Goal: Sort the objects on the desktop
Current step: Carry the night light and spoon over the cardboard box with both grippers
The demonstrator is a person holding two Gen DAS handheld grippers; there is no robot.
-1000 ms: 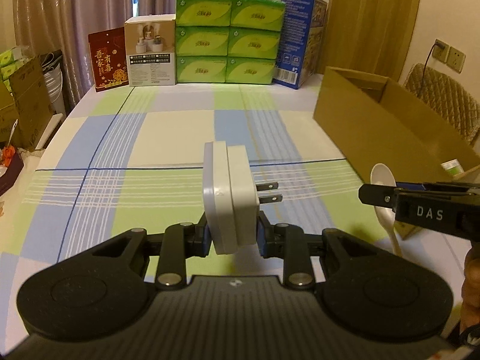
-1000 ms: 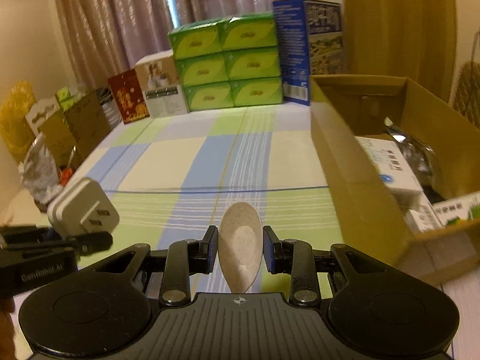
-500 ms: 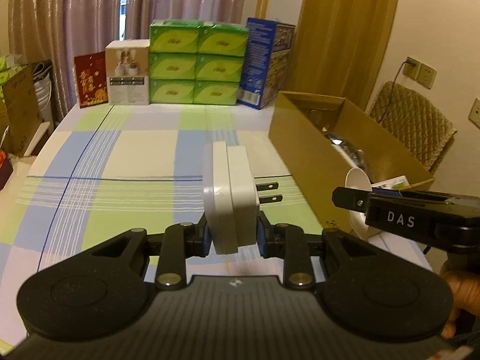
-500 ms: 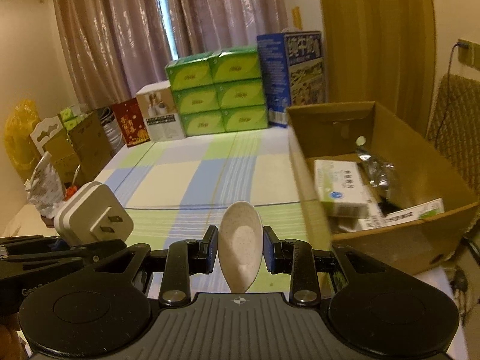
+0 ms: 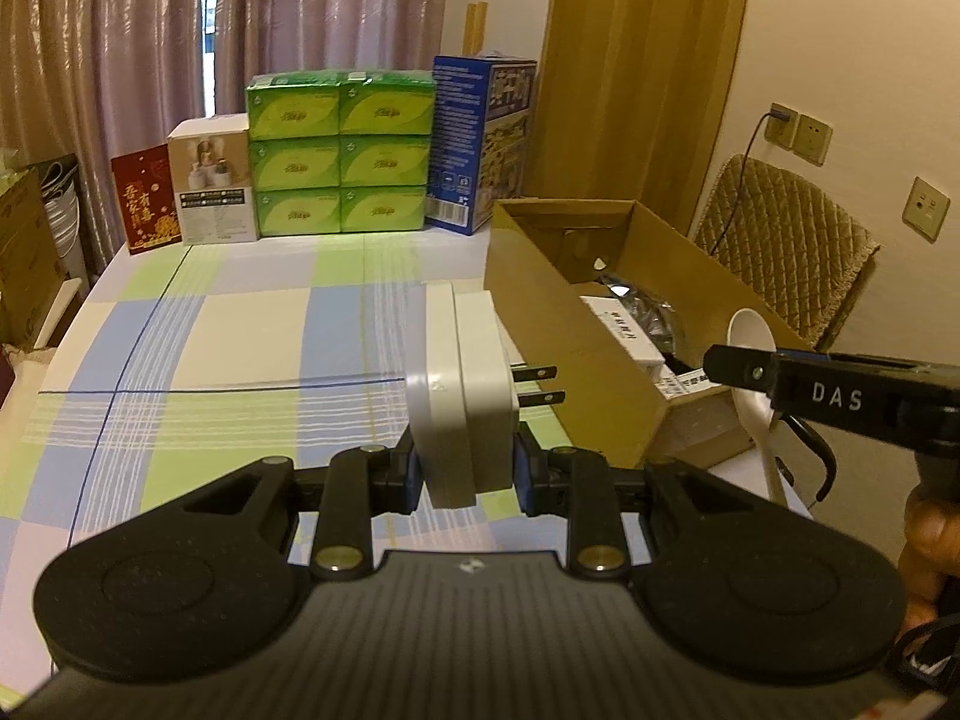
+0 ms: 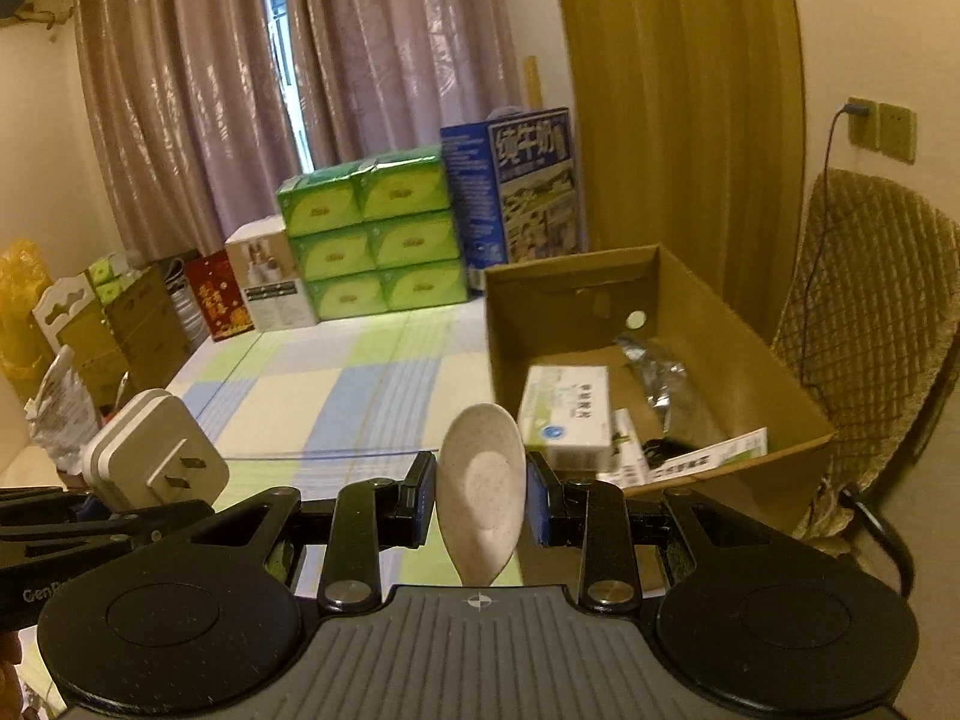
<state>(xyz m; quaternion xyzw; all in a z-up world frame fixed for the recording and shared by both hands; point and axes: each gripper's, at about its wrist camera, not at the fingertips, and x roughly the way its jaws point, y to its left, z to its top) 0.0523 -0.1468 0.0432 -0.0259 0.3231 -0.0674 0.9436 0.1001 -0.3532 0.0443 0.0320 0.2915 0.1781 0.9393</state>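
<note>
My left gripper (image 5: 465, 474) is shut on a white plug adapter (image 5: 459, 384), its two prongs pointing right, held above the checked tablecloth (image 5: 240, 360). My right gripper (image 6: 480, 501) is shut on a pale speckled spoon (image 6: 480, 492), bowl up. The spoon also shows in the left wrist view (image 5: 753, 360), at the near corner of the open cardboard box (image 5: 576, 324). The adapter shows at the left of the right wrist view (image 6: 153, 453). The box (image 6: 708, 324) holds a white medicine carton (image 6: 567, 414), a foil pack and leaflets.
Stacked green tissue packs (image 5: 339, 150), a blue milk carton (image 5: 480, 138), a white product box (image 5: 213, 180) and a red packet (image 5: 144, 198) line the table's far edge. A quilted chair (image 6: 870, 330) stands right of the box. Bags and cartons sit on the floor at left.
Both grippers have risen and moved right toward the box with their objects still held. More of the box's inside is visible now.
</note>
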